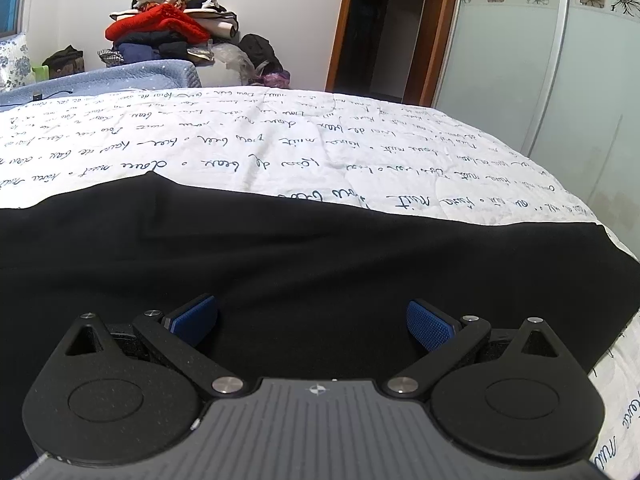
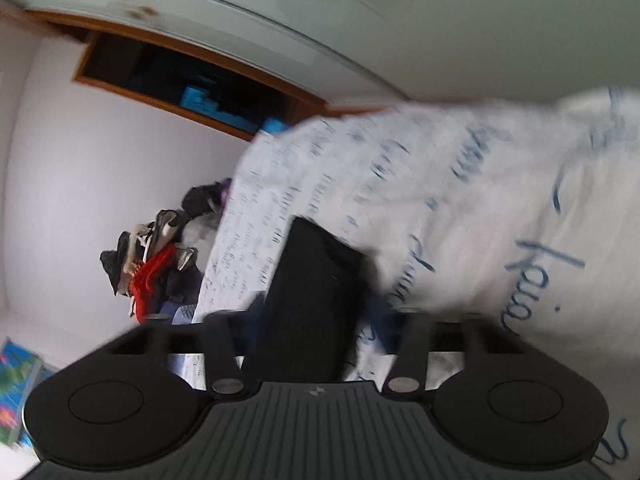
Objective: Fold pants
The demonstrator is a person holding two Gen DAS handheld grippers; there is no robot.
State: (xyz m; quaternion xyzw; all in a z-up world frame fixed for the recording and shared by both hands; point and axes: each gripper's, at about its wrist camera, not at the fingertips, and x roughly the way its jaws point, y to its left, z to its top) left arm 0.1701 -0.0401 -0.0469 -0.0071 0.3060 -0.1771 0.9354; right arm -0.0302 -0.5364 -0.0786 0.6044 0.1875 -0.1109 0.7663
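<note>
Black pants (image 1: 320, 248) lie spread flat across a white quilt (image 1: 280, 140) printed with blue handwriting. My left gripper (image 1: 312, 312) hovers low over the near part of the pants, open, its blue pads (image 1: 430, 324) wide apart with nothing between them. The right wrist view is blurred and rolled on its side. In it a narrow band of the pants (image 2: 316, 280) runs between the fingers of my right gripper (image 2: 312, 316). Its jaws stand partly apart, and a sliver of quilt (image 2: 480, 200) shows beside the right finger, so no pad is seen pressing on the cloth.
A pile of clothes (image 1: 168, 28) with a red garment on top is heaped against the far wall beyond the bed. A dark doorway (image 1: 380, 28) and a frosted sliding wardrobe door (image 1: 520, 60) stand at the right. The bed's right edge drops off close to the pants.
</note>
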